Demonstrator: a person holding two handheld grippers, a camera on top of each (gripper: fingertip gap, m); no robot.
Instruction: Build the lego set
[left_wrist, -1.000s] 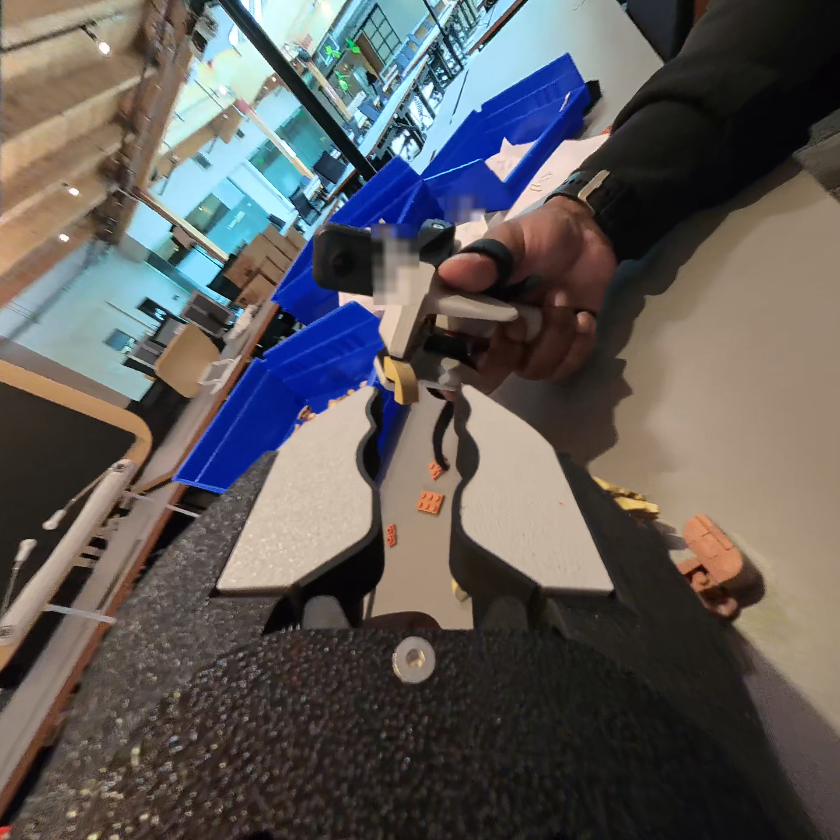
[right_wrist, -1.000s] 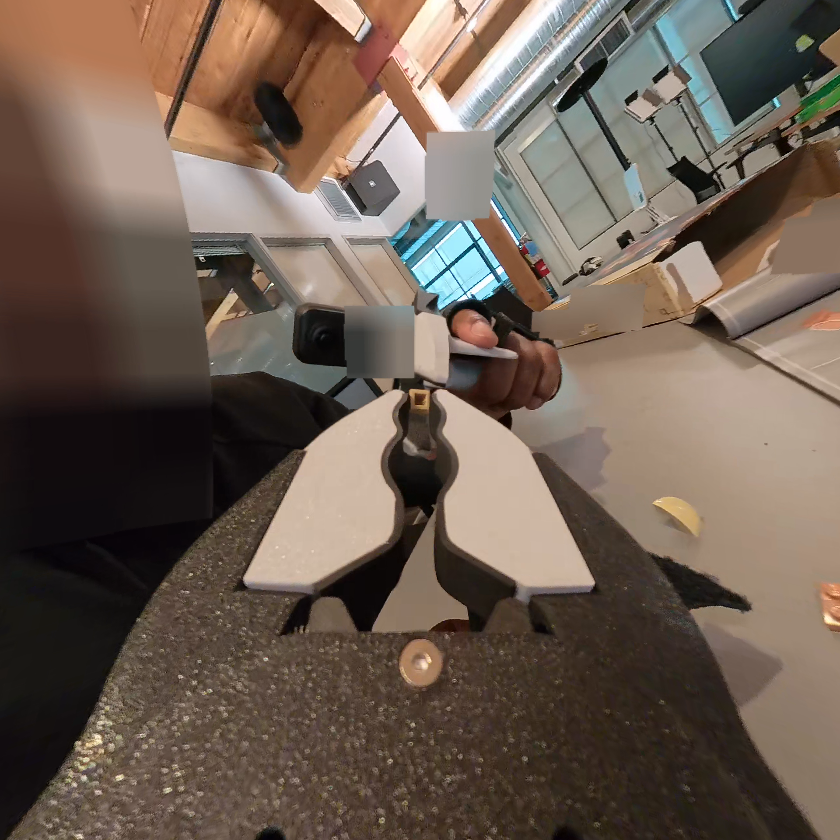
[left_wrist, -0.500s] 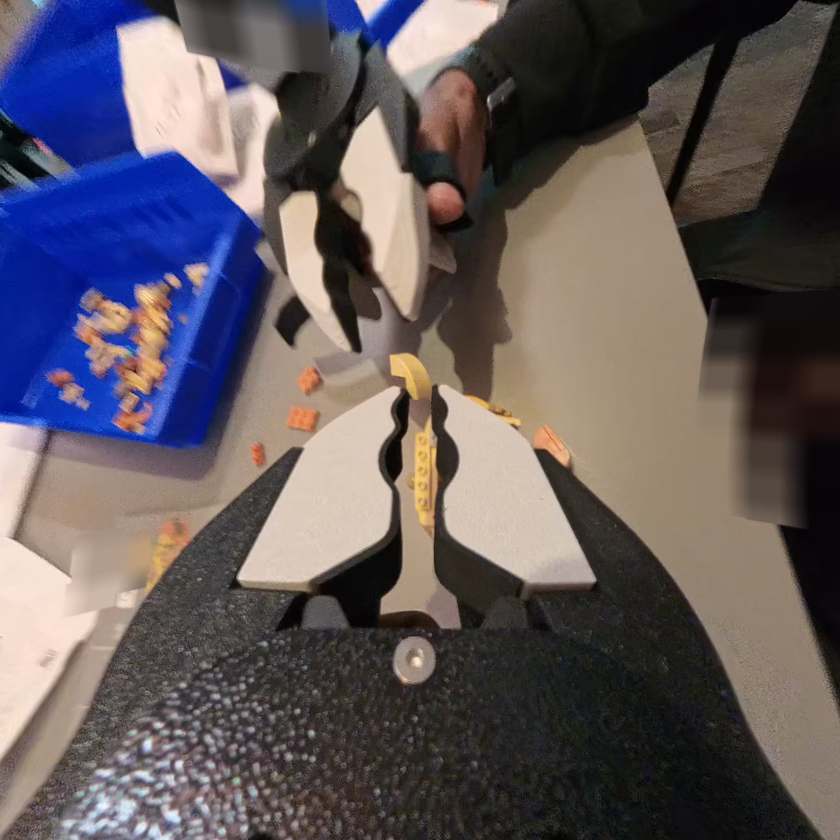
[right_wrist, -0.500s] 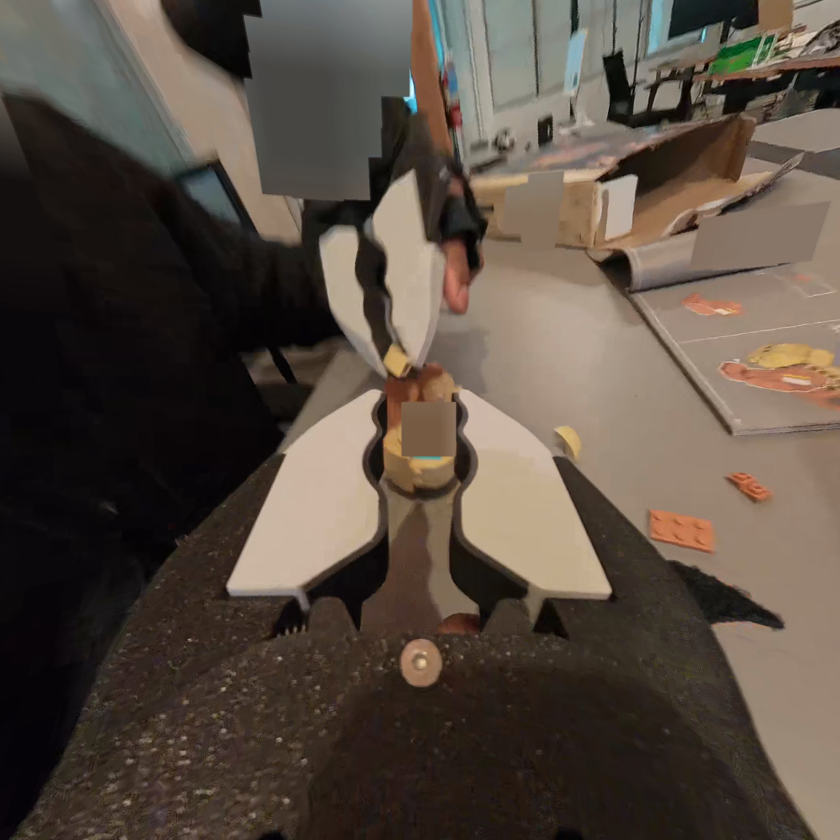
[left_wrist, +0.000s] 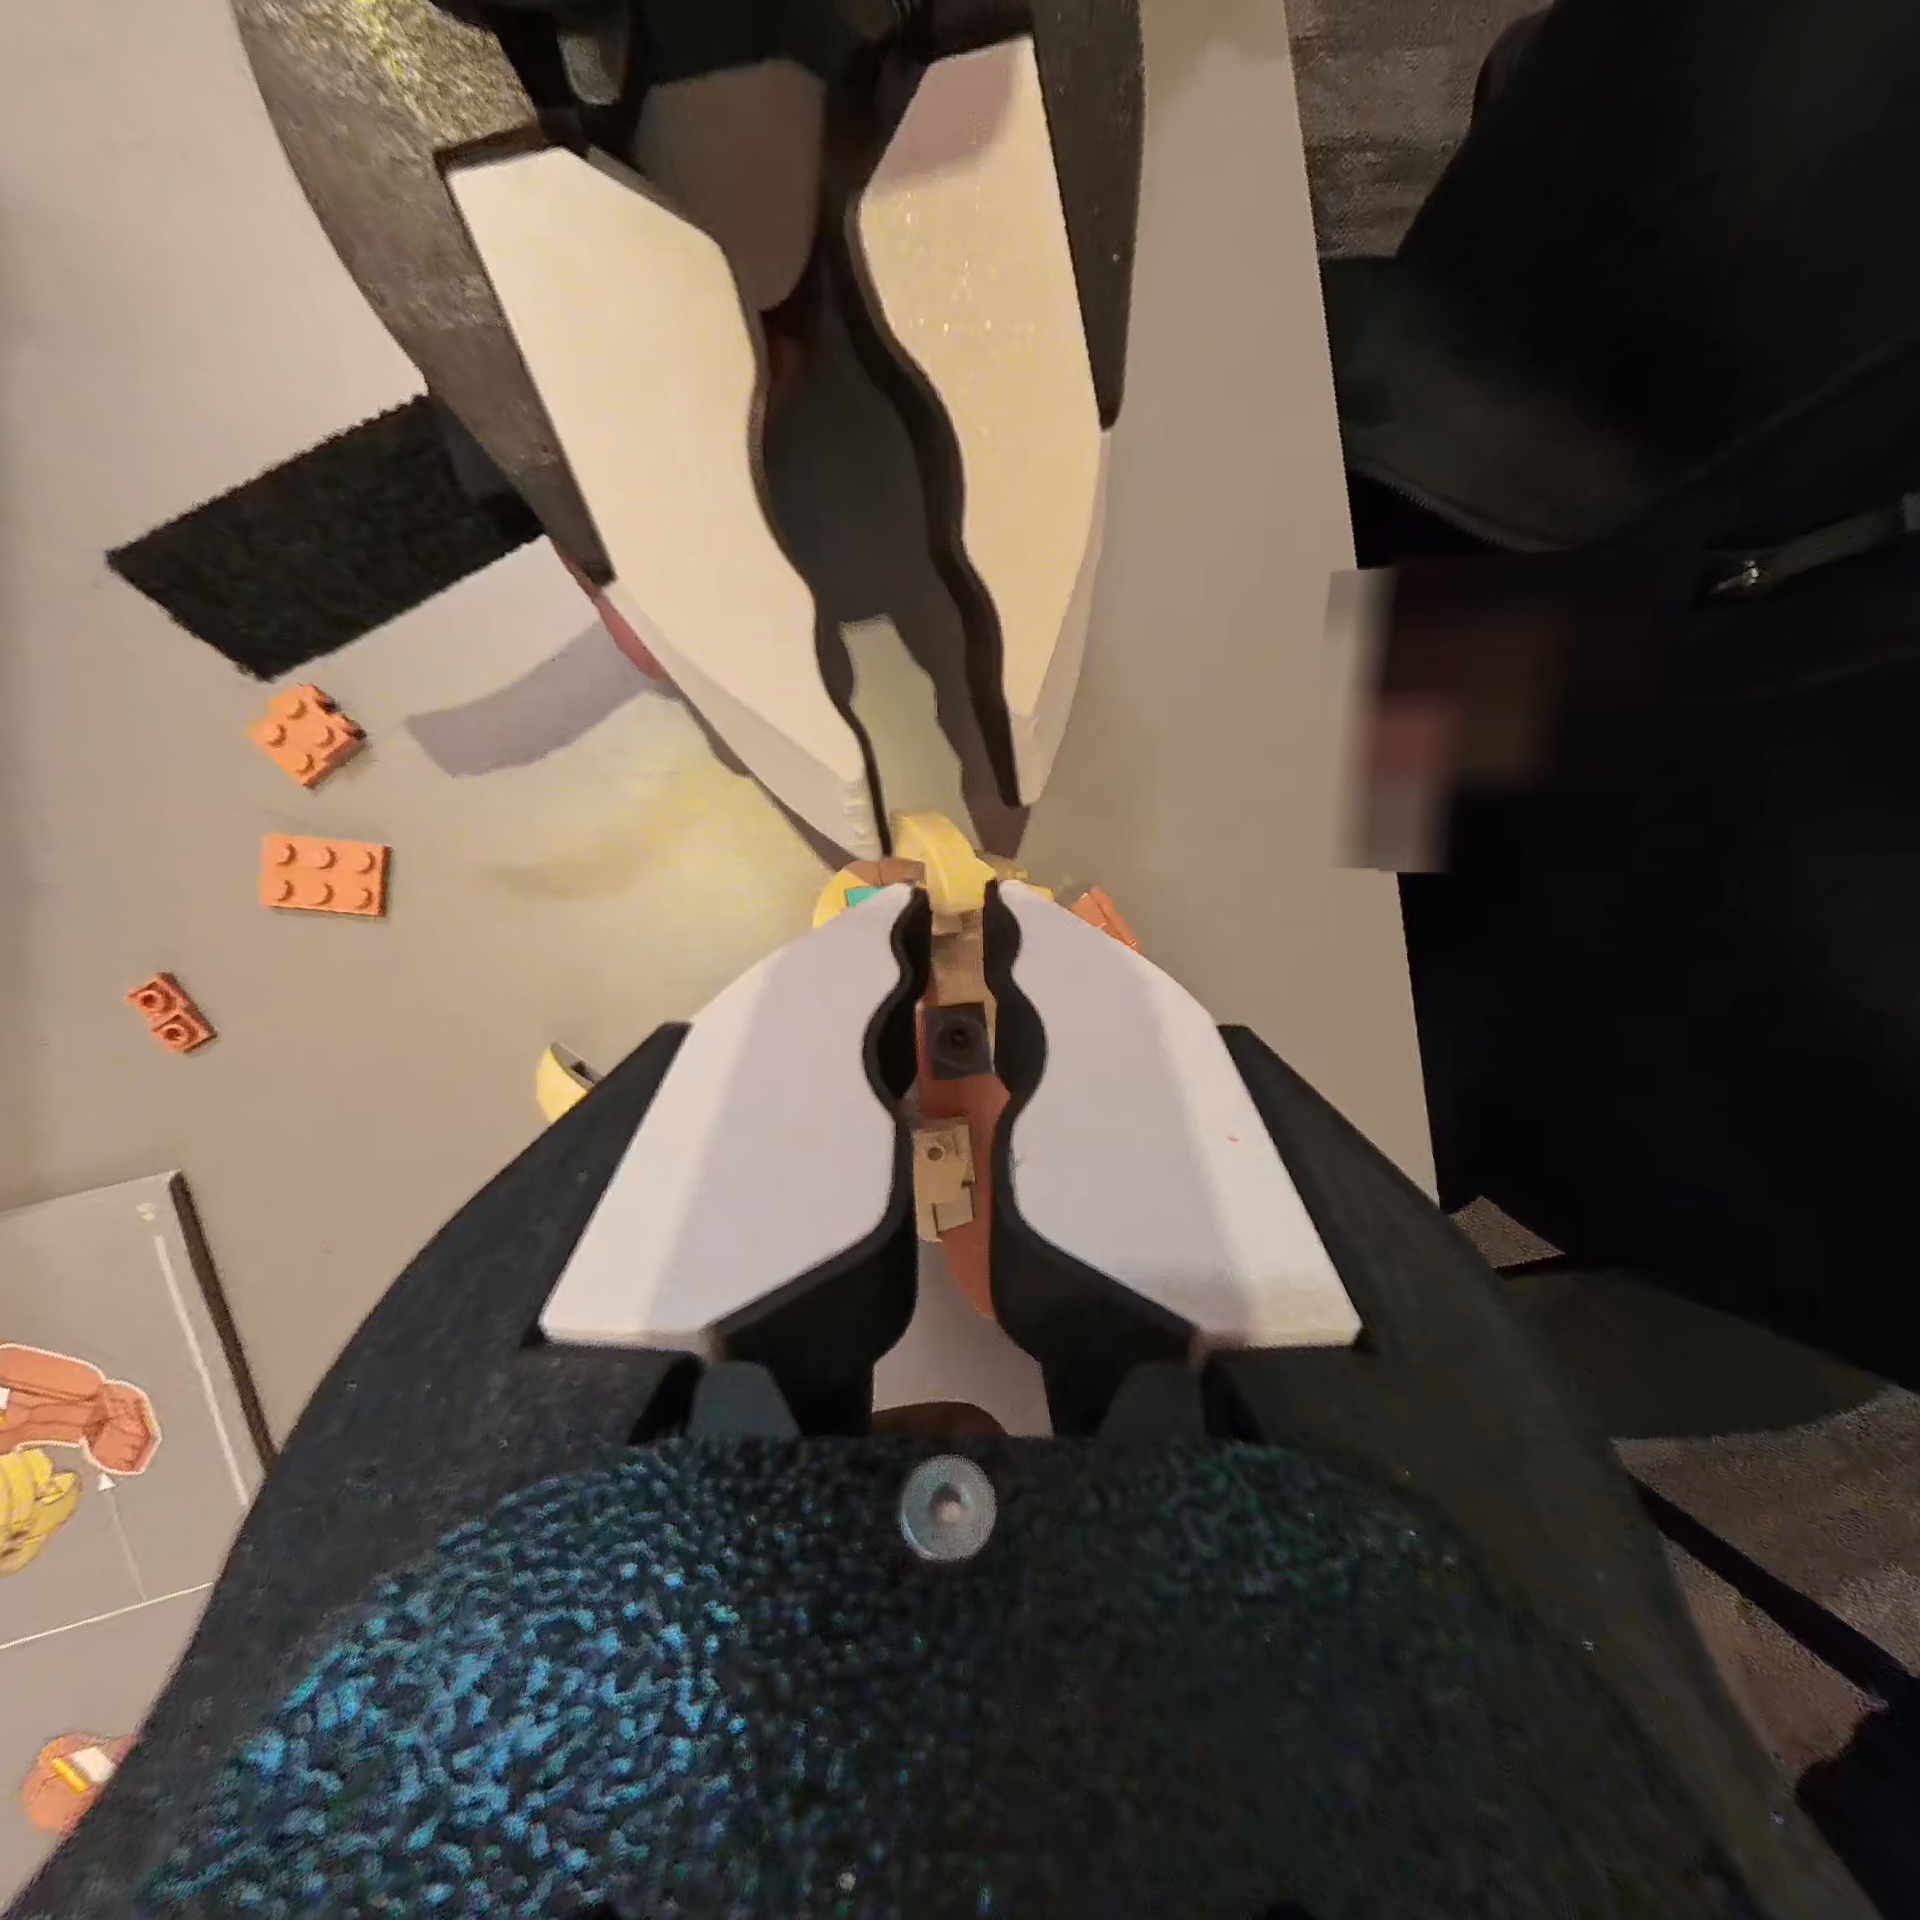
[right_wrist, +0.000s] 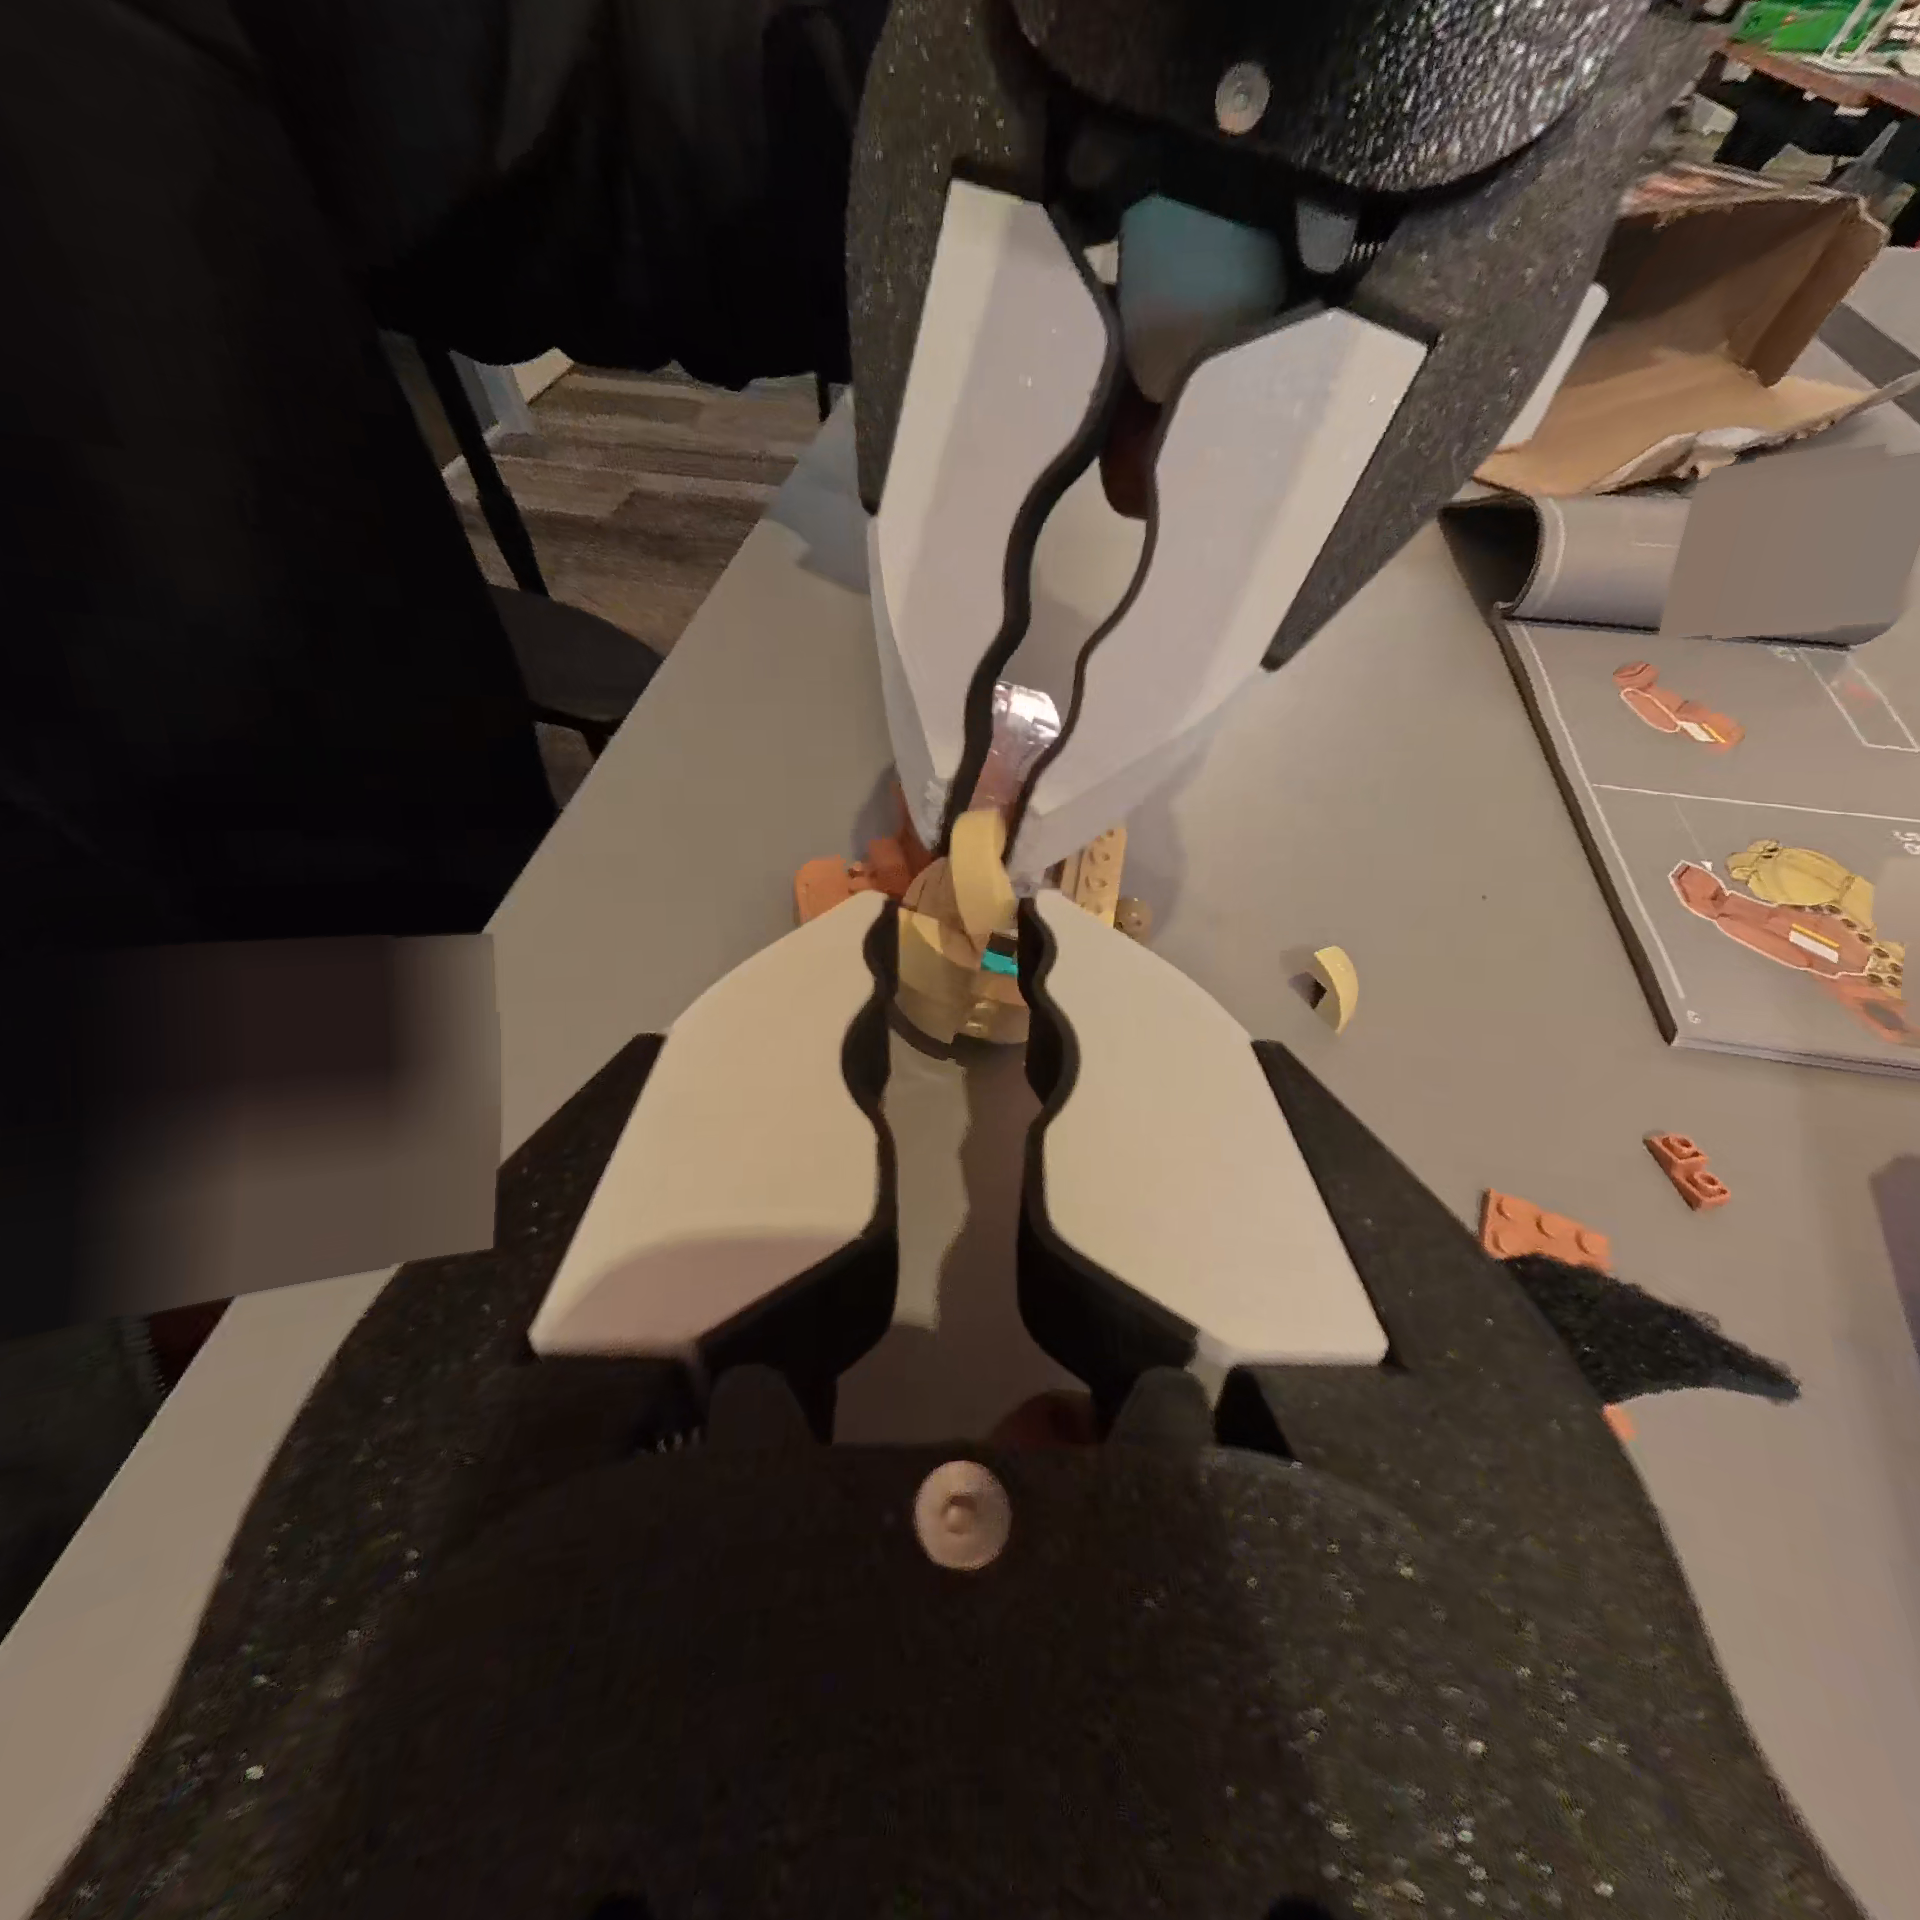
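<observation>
My right gripper (right_wrist: 956, 925) is shut on a small tan and brown lego model (right_wrist: 940, 977) with a teal detail, holding it just above the grey table (right_wrist: 1351, 831). My left gripper (left_wrist: 953, 904) is shut on a yellow curved piece (left_wrist: 940, 868) and holds it against the top of the model. The two grippers meet tip to tip. In the right wrist view the left gripper (right_wrist: 982, 831) comes down from above with the yellow piece (right_wrist: 982, 857). In the left wrist view the right gripper (left_wrist: 935, 816) enters from the top. Most of the model is hidden behind the fingers.
Loose orange plates (left_wrist: 324, 875) (left_wrist: 309, 732) and a small orange piece (left_wrist: 171, 1011) lie left of the grippers. A yellow dome piece (right_wrist: 1325, 982) and the open instruction booklet (right_wrist: 1766, 883) lie on the table. A cardboard box (right_wrist: 1714, 343) stands behind. The table edge and a person's dark clothing are close. My left and right fingertips are right by each other.
Both grippers have swung down from the air to the table and come together. The left gripper's yellow piece now touches the model held in the right gripper.
</observation>
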